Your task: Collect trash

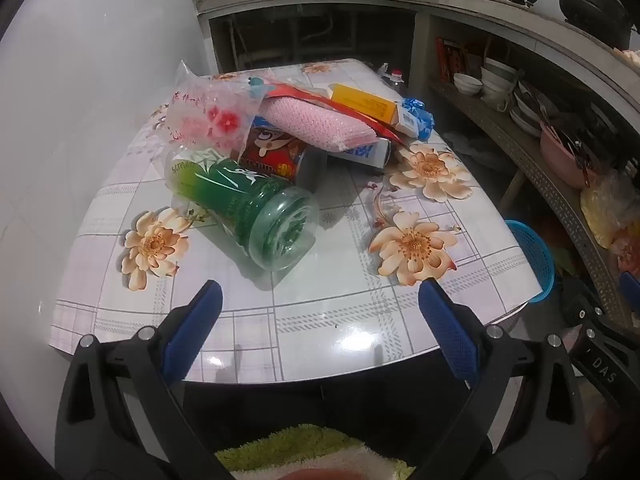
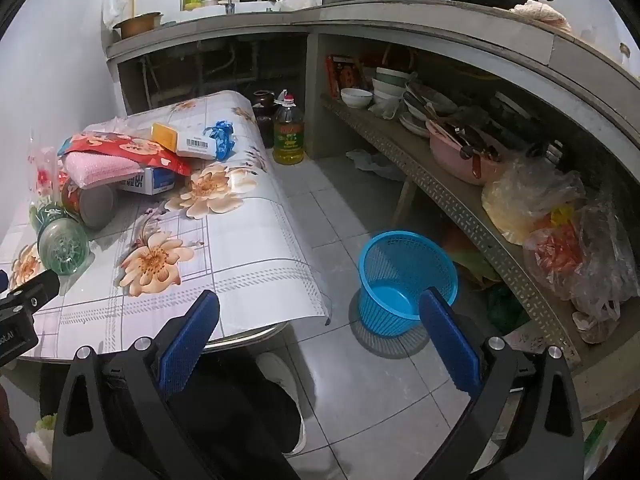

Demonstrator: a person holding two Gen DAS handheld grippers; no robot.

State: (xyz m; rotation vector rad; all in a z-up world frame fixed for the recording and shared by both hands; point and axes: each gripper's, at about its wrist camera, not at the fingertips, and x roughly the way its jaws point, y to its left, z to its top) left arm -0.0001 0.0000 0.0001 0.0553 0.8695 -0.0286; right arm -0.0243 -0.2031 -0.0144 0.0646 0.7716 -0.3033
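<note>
A pile of trash lies on the flowered table (image 1: pixel 332 320): a green plastic bottle (image 1: pixel 248 208) on its side, a red-brown can (image 1: pixel 280 156), a pink sponge (image 1: pixel 316 124), a yellow box (image 1: pixel 364 104), a blue wrapper (image 1: pixel 420 116) and a clear flowered bag (image 1: pixel 208 116). My left gripper (image 1: pixel 320 300) is open and empty, just short of the bottle's base. My right gripper (image 2: pixel 320 312) is open and empty over the table's right edge, with the blue basket (image 2: pixel 404 280) on the floor just beyond it. The pile also shows at the left in the right wrist view (image 2: pixel 120 168).
A concrete counter (image 2: pixel 400 16) with woks runs along the back and right. Its lower shelf (image 2: pixel 460 204) holds bowls, a pink basin and plastic bags. An oil bottle (image 2: pixel 288 132) stands on the tiled floor behind the table. A white wall is at the left.
</note>
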